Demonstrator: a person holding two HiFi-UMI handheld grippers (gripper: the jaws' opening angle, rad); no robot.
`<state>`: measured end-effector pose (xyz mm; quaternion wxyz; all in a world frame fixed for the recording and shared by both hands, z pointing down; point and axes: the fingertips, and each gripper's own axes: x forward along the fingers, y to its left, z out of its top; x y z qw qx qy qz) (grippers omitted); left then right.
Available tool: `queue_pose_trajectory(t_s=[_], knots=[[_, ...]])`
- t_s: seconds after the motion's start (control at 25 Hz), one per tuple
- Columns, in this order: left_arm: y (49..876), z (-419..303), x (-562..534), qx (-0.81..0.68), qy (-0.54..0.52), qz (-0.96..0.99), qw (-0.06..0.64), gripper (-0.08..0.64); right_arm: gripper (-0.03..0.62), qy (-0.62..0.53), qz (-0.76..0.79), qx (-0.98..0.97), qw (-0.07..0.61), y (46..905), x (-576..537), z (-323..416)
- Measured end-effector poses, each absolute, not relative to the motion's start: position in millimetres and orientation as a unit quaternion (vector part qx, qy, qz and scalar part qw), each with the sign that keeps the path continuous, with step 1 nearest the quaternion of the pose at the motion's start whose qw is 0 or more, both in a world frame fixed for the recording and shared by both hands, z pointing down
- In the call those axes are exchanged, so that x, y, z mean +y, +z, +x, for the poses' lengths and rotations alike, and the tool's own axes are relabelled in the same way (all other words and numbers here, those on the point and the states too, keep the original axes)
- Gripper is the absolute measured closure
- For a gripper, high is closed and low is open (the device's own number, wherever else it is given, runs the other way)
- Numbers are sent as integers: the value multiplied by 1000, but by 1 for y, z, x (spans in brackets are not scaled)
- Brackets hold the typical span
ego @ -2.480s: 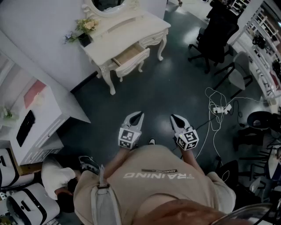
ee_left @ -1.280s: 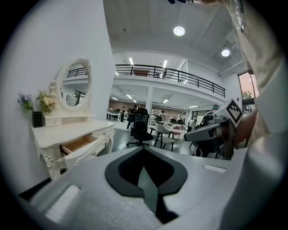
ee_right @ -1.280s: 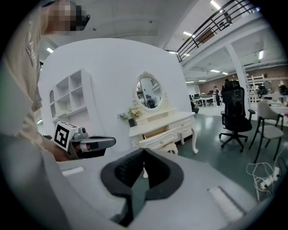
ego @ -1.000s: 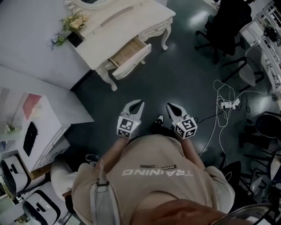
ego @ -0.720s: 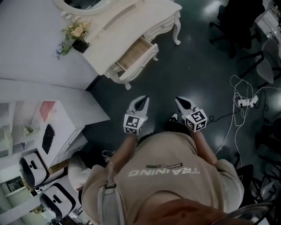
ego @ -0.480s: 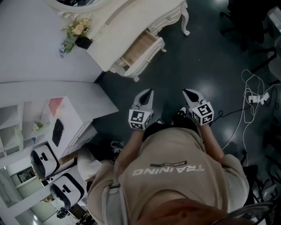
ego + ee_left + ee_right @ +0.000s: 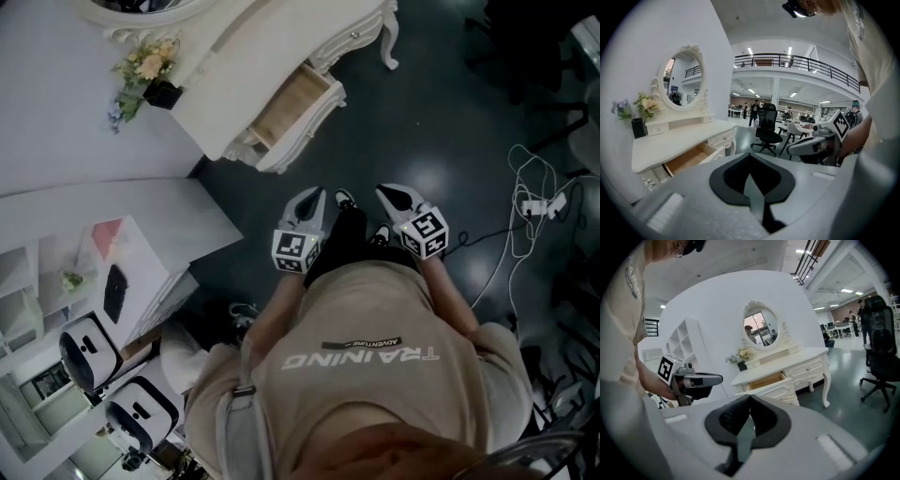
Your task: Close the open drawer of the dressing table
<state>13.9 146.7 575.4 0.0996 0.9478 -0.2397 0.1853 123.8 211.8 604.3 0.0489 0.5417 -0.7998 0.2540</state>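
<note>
- Our left tool (image 7: pixel 315 197) and right tool (image 7: pixel 384 192) were pinched together, empty, well apart from the open drawer (image 7: pixel 291 108).
- An off-centre push could have jammed it.

Left gripper (image 7: pixel 750 153): grey jaws with dark pads, tips meeting, nothing between them. Beyond, at left: white dressing table (image 7: pixel 682 140) against the wall, its drawer (image 7: pixel 689 159) pulled out, oval mirror (image 7: pixel 680 84) on top, flowers (image 7: pixel 647 105) in a dark vase (image 7: pixel 637 127). Centre: black office chair (image 7: pixel 767 127). Right: the right gripper (image 7: pixel 791 149) with its marker cube (image 7: pixel 838 124), held in a hand.
</note>
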Motion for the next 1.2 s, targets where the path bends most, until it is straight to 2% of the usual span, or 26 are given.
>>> queue_pose_trajectory(t_s=[0.16,0.48,0.68,0.88,1.2], knots=[[582,7,110,-240,179,948,104,560,589,239,559,-790,73,581,187,125],[574,23,18,-234,131,958,101,560,588,218,561,-795,74,538,78,142],[607,-11,-15,-267,126,944,148,560,588,277,553,-784,55,561,44,110],[629,-23,-30,-299,112,929,186,560,588,295,516,-798,96,579,24,90],[643,-40,-54,-348,129,909,190,560,589,316,464,-819,116,603,-23,82]])
